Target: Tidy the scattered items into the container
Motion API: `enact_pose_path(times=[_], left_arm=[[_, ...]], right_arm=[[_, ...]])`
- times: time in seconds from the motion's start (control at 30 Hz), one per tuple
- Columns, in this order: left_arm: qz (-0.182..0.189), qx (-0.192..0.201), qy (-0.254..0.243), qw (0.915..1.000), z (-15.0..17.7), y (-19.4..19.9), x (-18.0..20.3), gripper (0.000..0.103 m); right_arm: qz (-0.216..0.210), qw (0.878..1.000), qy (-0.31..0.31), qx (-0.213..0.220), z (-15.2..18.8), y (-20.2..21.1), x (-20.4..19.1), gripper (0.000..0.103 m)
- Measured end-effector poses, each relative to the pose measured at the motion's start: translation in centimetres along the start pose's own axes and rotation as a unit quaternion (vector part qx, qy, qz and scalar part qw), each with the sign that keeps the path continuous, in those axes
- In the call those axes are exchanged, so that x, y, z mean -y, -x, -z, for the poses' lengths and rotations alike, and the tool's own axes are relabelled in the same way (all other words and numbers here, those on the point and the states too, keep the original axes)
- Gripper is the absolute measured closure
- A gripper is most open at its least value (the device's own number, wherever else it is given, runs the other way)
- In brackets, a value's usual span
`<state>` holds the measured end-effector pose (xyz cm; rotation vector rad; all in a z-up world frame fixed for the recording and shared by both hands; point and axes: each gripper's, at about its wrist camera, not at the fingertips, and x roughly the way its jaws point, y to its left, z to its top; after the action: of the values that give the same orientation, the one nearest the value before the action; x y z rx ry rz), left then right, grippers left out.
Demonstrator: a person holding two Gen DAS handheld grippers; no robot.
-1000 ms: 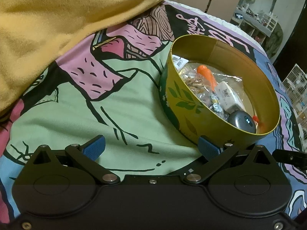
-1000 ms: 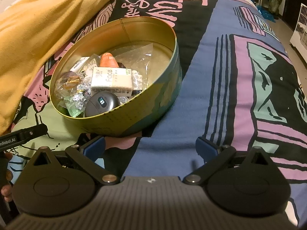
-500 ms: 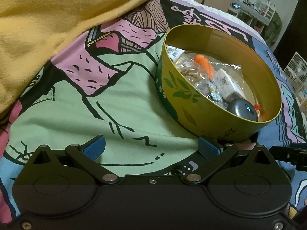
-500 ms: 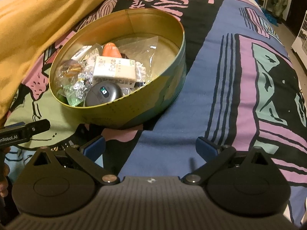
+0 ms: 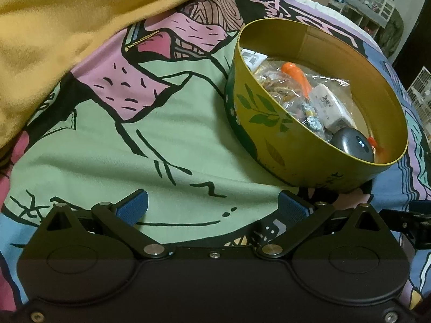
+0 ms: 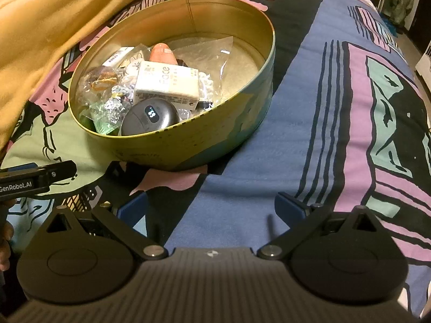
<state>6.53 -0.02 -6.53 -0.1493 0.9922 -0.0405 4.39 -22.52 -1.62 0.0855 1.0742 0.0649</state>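
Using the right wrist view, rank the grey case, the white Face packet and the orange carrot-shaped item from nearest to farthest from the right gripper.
From the right gripper, open over the bedspread:
1. Grey case, against the tin's near wall.
2. White Face packet, just behind the case, mid-tin.
3. Orange carrot-shaped item, behind the packet, toward the far wall.

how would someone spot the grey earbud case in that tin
Find the round gold tin with green leaves on its side, sitting on the patterned bedspread. Inside, look at the wall nearest the right tongs, below the white "Face" packet. The earbud case is the smooth dark grey pebble with a small lit display, unlike the crinkly wrappers around it.
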Motion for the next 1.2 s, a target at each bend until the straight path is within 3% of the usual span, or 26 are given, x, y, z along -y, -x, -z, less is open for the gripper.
enact_pose_path(times=[0.5,0.7,1.2], left_arm=[[-0.013,-0.038,0.036,0.9986,-0.1,-1.7,-1.1,0.0],[-0.037,-0.039,0.027,0.9982,0.1,-2.3,-1.0,0.0],[-0.061,-0.042,0.009,0.9972,0.5,-3.2,-0.8,0.0]], right_arm=[[0.021,0.999,-0.012,-0.047,0.1,-2.1,0.1,0.0],[0.042,0.996,-0.033,-0.072,0.2,-3.2,0.7,0.0],[0.083,0.993,0.011,-0.088,1.0,-4.2,-0.7,0.0]])
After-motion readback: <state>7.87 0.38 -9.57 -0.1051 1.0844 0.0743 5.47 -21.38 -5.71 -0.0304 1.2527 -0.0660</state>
